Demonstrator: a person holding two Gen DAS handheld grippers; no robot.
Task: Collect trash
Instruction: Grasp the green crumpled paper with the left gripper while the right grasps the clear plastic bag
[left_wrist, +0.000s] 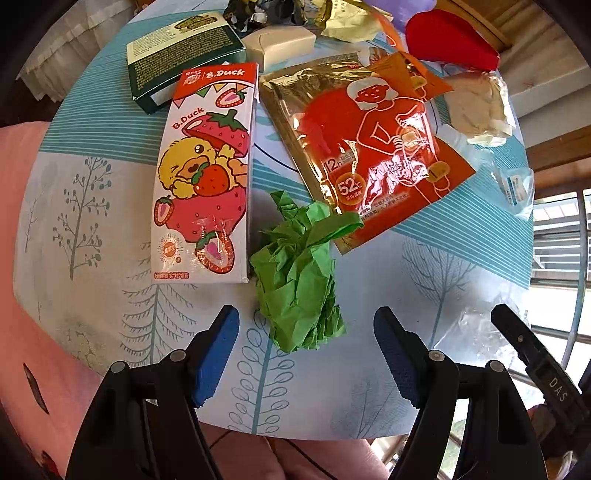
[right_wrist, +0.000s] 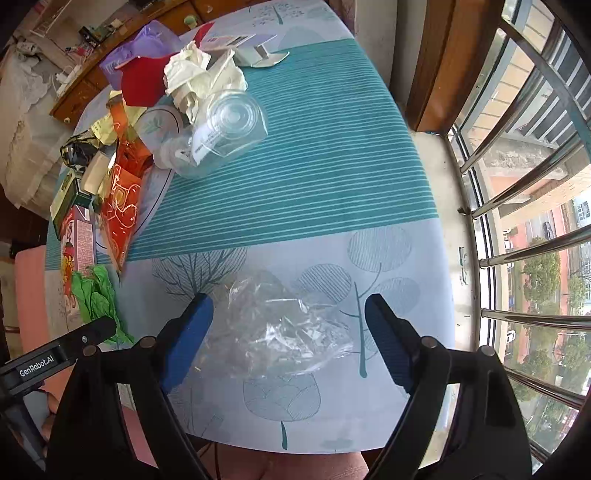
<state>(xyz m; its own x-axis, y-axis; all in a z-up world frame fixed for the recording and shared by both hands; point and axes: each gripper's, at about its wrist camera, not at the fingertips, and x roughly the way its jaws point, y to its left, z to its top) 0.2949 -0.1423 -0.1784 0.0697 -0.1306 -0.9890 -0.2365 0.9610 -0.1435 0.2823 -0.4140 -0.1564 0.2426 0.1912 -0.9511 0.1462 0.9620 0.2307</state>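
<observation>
A crumpled green paper ball (left_wrist: 297, 273) lies on the patterned tablecloth (left_wrist: 92, 206), just ahead of my left gripper (left_wrist: 306, 325), whose blue pads stand wide open on either side of its near end without touching it. In the right wrist view a crumpled clear plastic wrap (right_wrist: 280, 325) lies between the spread fingers of my right gripper (right_wrist: 288, 310), which is open too. The green paper (right_wrist: 96, 295) shows at the left there, with the left gripper's finger over it.
A strawberry milk carton (left_wrist: 207, 177), an orange foil pouch (left_wrist: 373, 151), a dark green box (left_wrist: 177, 62), white crumpled paper (right_wrist: 199, 77), a clear plastic jar (right_wrist: 218, 129) and a red sheet (right_wrist: 147, 81) lie farther back. The table's edge and a barred window (right_wrist: 528, 221) are at the right.
</observation>
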